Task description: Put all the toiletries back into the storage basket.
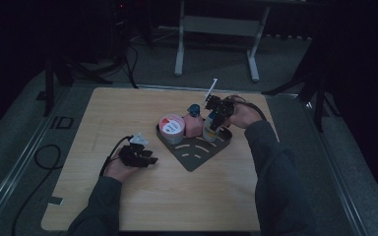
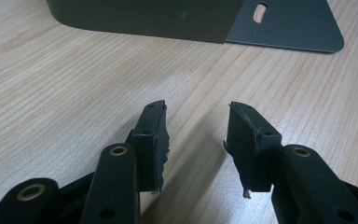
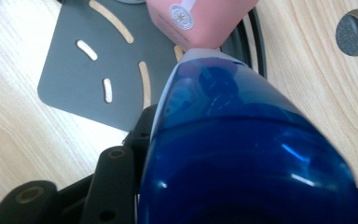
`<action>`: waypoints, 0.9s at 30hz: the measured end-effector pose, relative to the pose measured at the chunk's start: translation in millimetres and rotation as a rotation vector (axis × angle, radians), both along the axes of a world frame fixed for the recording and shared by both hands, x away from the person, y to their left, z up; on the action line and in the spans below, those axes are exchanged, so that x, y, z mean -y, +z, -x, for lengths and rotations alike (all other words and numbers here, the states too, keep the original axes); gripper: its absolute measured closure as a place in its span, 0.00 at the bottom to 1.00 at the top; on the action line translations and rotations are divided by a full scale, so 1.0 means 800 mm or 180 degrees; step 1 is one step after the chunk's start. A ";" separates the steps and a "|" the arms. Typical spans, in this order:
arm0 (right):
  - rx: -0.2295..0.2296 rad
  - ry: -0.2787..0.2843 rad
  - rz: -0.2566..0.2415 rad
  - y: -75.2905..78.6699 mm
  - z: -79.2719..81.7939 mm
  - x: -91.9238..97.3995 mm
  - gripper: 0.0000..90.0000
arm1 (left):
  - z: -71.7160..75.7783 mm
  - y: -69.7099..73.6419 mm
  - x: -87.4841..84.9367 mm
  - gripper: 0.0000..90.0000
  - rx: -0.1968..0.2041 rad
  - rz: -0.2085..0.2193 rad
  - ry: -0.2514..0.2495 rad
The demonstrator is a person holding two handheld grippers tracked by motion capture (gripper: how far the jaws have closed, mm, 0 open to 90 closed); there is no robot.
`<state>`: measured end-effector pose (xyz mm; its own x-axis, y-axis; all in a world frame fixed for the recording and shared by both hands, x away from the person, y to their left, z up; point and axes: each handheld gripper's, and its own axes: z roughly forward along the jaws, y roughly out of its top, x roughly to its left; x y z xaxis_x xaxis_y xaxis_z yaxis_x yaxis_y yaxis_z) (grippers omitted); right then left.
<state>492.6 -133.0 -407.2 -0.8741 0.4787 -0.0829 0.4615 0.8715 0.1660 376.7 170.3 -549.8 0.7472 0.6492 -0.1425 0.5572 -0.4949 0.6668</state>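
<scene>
Here, lower left, the left gripper (image 1: 150, 160) rests open on the table (image 1: 128, 108). At centre a tray (image 1: 193, 158) holds a tub (image 1: 172, 127), pink carton (image 1: 193, 125) and blue-capped bottle (image 1: 210, 127), clamped by the right gripper (image 1: 220, 116). Labels unreadable.

Dim room, grey carpeted floor (image 1: 19, 123), white-legged desk frame (image 1: 216, 29) behind, light wooden table (image 1: 128, 113), black cables (image 1: 44, 157)

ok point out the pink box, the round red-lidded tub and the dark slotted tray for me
pink box (image 1: 193, 125): high view, its front face
round red-lidded tub (image 1: 171, 127): high view, middle of the lid
dark slotted tray (image 3: 74, 70): right gripper view, bare plate between slots
</scene>
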 end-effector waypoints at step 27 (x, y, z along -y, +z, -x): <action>0.0018 -0.0214 0.0033 -0.010 -0.025 0.006 0.61 | 0.000 0.000 0.000 0.64 -0.0006 0.0015 0.0005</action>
<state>512.9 -137.5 -415.5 -0.8395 0.5353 -0.0930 0.5181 0.8403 0.1599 376.7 170.5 -549.9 0.7458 0.6497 -0.1470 0.5593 -0.4908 0.6681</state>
